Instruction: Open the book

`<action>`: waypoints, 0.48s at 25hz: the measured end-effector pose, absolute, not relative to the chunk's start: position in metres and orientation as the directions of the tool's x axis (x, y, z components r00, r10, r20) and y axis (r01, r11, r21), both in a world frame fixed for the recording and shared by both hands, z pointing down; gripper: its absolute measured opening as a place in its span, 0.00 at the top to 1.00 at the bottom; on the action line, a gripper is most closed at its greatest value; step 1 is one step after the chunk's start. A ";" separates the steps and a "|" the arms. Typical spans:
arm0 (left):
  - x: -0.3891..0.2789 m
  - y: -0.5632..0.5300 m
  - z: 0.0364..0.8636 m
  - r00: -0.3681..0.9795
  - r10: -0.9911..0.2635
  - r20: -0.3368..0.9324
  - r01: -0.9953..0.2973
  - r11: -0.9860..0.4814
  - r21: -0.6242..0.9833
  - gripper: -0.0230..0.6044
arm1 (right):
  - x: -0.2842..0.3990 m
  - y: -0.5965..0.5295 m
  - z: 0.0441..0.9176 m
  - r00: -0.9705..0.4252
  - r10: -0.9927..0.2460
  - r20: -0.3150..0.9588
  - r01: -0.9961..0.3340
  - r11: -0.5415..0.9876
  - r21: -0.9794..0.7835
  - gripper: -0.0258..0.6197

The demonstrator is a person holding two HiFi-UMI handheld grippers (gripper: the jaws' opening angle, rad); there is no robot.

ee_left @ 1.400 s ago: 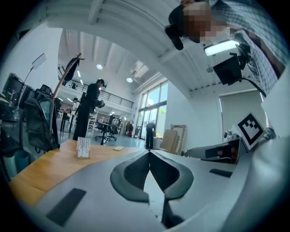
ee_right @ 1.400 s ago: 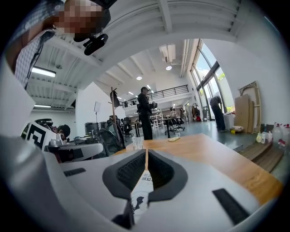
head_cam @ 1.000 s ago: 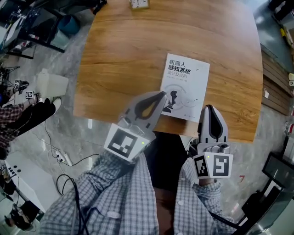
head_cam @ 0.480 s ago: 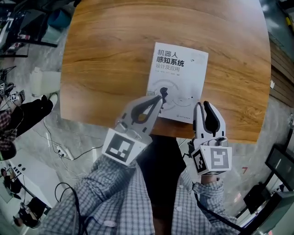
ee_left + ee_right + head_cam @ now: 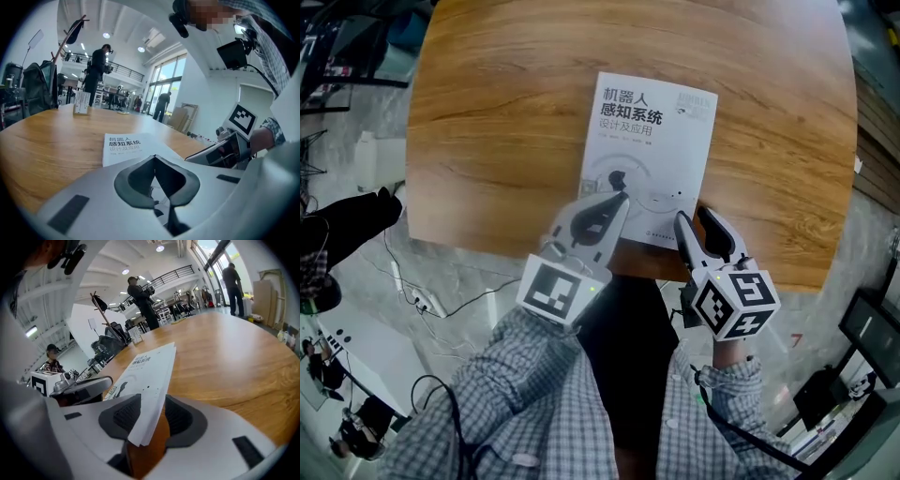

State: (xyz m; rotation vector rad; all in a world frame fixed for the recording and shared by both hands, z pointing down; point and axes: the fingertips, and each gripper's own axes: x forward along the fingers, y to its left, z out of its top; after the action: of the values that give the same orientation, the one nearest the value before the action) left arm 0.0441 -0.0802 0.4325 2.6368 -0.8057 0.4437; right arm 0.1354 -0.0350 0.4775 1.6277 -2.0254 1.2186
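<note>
The closed book (image 5: 647, 159) lies by the tabletop's (image 5: 506, 112) near edge, one near corner between the right gripper's (image 5: 693, 216) just-opening, wide jaws, while the left gripper's (image 5: 621, 196) jaws meet, empty, over its cover.

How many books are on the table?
1. The white book lies closed near the table's front edge, one corner between the right gripper's jaws, which have just been opening. No others visible.

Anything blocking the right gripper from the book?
Nothing visible. The right hand-held gripper has just been opening its jaws, which straddle the near right corner of the closed book; the pads aren't pressing it.
</note>
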 end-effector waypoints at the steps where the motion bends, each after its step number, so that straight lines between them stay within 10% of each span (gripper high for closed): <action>1: 0.046 -0.079 0.434 0.789 -0.470 0.397 -0.577 -0.788 0.215 0.96 | 0.136 -0.035 0.481 -0.341 -0.660 0.670 -0.892 0.002 -0.452 0.73; 12: 0.052 -0.082 0.439 0.758 -0.498 0.420 -0.607 -0.775 0.176 0.96 | 0.131 -0.039 0.493 -0.457 -0.591 0.665 -0.813 -0.027 -0.582 0.74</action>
State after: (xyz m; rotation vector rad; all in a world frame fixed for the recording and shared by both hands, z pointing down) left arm 0.0521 -0.0821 0.4389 2.6541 -0.8565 0.5103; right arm 0.1312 -0.0386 0.4933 1.4967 -2.0242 1.4815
